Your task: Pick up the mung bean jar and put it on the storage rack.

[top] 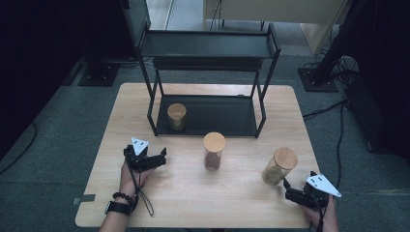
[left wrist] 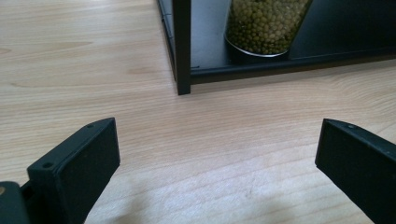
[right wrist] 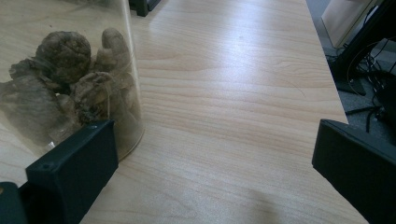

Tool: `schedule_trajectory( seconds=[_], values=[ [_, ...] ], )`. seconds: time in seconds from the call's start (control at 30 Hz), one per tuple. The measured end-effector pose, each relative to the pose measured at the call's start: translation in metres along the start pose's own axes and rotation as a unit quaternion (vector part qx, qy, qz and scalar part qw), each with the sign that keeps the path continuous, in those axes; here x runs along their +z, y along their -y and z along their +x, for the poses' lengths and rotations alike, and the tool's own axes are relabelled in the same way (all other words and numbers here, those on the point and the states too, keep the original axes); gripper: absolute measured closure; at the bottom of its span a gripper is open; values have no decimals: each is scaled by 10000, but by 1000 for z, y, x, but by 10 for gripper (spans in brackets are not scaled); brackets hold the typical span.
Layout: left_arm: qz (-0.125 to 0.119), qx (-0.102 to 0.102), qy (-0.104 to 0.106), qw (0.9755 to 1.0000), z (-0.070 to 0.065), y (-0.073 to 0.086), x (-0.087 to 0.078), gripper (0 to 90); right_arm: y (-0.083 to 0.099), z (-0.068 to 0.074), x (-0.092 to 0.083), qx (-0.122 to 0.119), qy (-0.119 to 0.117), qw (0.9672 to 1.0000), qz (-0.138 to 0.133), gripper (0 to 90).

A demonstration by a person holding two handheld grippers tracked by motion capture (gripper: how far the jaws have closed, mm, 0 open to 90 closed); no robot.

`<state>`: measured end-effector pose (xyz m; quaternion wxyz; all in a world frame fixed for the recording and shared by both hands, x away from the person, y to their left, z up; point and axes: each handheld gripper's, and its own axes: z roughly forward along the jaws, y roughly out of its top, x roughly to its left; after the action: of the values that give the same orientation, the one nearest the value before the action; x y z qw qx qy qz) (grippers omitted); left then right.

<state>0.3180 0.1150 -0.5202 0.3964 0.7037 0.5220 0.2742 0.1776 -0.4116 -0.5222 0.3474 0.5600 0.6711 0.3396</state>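
Three glass jars with wooden lids stand in the high view. One holding green beans [top: 177, 116] [left wrist: 266, 25] sits on the lower shelf of a black rack [top: 208, 116]. A jar of brown contents [top: 213, 150] stands mid-table. A jar of lumpy brown pieces [top: 279, 166] [right wrist: 70, 79] stands at the right. My left gripper [top: 162, 157] [left wrist: 217, 154] is open over bare wood, in front of the rack's left leg [left wrist: 181, 46]. My right gripper [top: 289, 191] [right wrist: 215, 163] is open beside that right jar, whose glass lies just past its left jaw.
The rack has an upper shelf [top: 208, 44] above the lower one. The wooden table [top: 183, 193] ends close to my right gripper, with cables and stand bases [top: 316, 79] on the grey floor beyond. A grey tab [top: 83, 198] sticks out at the table's left front.
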Motion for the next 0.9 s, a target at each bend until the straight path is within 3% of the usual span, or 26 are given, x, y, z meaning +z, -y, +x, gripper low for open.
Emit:
schedule_trajectory(
  seconds=[0.27, 0.9],
  values=[
    [-5, -93, 18, 10000, 9, 4, -7, 1, 0, 0, 0, -5, 7, 10000, -1, 2],
    [-4, -46, -16, 10000, 21, 13, -22, 1, 0, 1, 1, -21, 47, 10000, 34, 2]
  ],
)
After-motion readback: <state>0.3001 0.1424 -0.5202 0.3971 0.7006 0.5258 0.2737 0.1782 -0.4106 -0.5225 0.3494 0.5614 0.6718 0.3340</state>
